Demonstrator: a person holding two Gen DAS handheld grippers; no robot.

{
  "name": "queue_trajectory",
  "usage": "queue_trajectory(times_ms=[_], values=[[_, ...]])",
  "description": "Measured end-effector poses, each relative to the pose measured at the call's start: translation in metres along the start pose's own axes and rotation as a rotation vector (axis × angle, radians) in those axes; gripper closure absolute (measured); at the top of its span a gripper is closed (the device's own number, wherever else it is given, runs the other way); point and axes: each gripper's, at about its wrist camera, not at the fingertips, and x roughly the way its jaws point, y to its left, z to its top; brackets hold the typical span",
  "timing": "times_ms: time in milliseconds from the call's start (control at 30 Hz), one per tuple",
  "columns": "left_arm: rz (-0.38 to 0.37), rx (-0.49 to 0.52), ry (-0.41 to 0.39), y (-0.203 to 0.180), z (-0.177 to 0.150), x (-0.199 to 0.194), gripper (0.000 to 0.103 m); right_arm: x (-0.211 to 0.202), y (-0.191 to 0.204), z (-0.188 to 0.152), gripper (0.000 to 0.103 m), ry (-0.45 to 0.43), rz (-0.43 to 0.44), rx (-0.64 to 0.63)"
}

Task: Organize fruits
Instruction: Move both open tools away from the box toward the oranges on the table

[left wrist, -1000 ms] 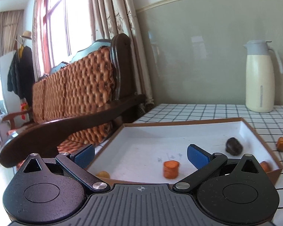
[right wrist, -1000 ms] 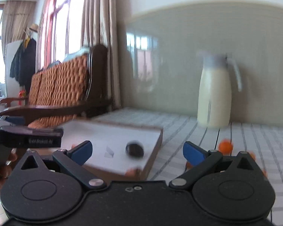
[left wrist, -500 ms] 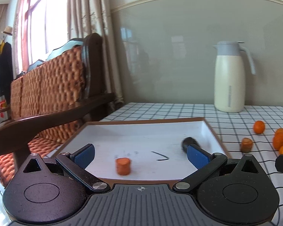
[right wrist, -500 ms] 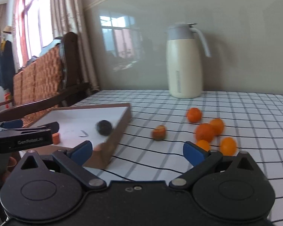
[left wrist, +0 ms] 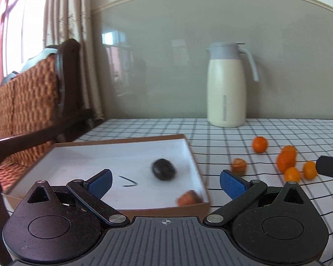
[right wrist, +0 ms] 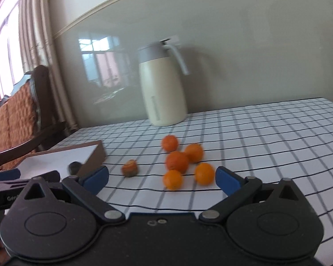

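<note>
Dark fruit (left wrist: 163,169) in box (left wrist: 82,143) blurred, type unclear; orange piece (left wrist: 187,197) partly behind box wall; sofa (left wrist: 22,102) cut by frame edge.

Five oranges (right wrist: 177,161) between gaping tongs (right wrist: 162,178)

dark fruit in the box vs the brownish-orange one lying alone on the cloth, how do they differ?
Colour: the dark fruit is near black; the brownish-orange fruit is orange-brown with a paler top.
Place: the dark fruit lies inside the white-lined box; the brownish-orange fruit sits on the checked tablecloth outside the box's right wall.
Size: in the left wrist view the dark fruit looks larger.
Shared: both roundish, neither gripped.
</note>
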Motion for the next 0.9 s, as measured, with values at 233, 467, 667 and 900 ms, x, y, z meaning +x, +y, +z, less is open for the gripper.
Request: queue_trajectory(times_ms=[233,467,667,900], values=[[-0.081,0.0,0.024,-0.029,-0.001,0.005,0.0,0.001,-0.024,0.0,0.006,0.016,-0.075,0.029],[-0.147,0.035,0.036,-0.061,-0.003,0.007,0.009,0.0,-0.045,-0.001,0.012,0.027,-0.141,0.053],[-0.186,0.043,0.066,-0.079,-0.007,0.012,0.014,0.007,-0.055,0.0,0.032,0.067,-0.129,0.067],[-0.239,0.06,0.097,-0.103,-0.012,0.022,0.027,0.016,-0.059,0.001,0.054,0.099,-0.077,0.046]])
